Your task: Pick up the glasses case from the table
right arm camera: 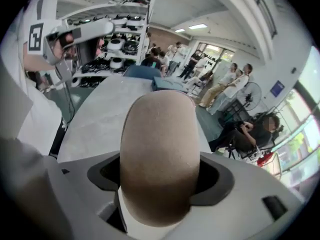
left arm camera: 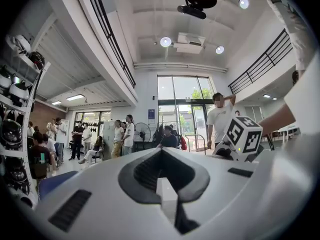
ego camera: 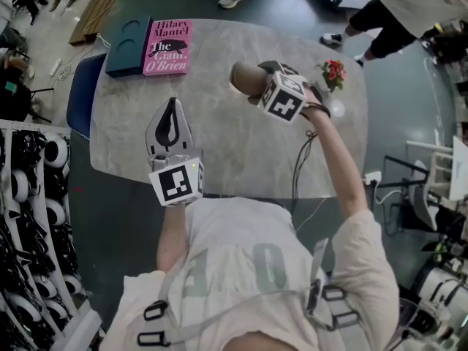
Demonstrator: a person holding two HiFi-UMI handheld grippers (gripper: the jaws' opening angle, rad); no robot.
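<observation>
- Gripping the glasses case, the right gripper has its jaws pressed against the case's two sides, one end lodged between them.
- The case is tan and rounded. Its free end juts out past the jaw tips, and it is held in the air above the grey table, toward the far right part of the top.
- The left gripper hangs over the near left part of the table, well apart from the case. Its jaws are brought together, tips meeting, with nothing between them.
- A pink book lies flat at the table's far left corner, with a dark teal book touching its left edge.
- A small bunch of red flowers stands near the table's right edge, just beyond the right gripper.
- A blue chair sits against the table's left side.
</observation>
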